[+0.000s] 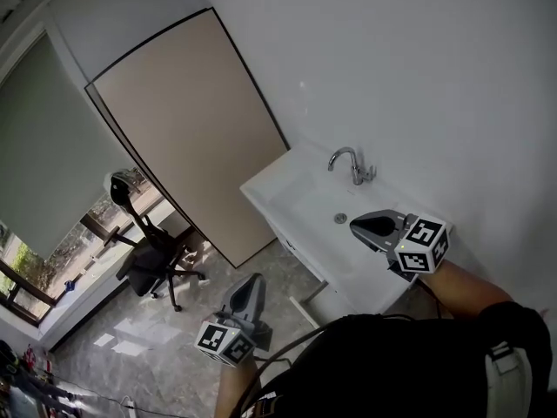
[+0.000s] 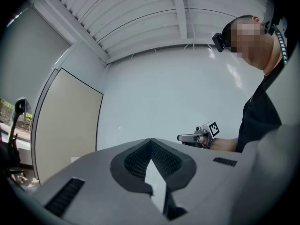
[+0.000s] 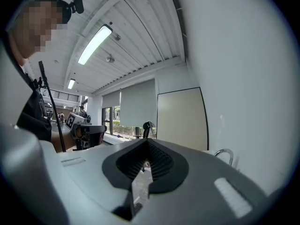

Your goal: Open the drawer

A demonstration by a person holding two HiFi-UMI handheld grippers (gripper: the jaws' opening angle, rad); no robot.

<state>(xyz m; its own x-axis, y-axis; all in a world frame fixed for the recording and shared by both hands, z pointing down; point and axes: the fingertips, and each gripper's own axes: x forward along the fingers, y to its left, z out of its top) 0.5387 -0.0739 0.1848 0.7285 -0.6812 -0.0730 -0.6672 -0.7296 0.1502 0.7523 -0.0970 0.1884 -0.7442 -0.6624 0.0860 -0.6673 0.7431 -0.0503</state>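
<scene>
Over sink [image 1: 300,200], right gripper [image 1: 355,225] level

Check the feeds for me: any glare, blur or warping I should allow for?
Head view: sharp, but fisheye bows the panel edges. Left gripper view: dark round vignette; the left gripper looms soft up close. Right gripper view: ceiling light glares; faucet bent near the rim.

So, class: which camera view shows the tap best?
The head view: the whole tap shows from above. The right gripper view catches only its curved spout; the left gripper view shows none.
</scene>
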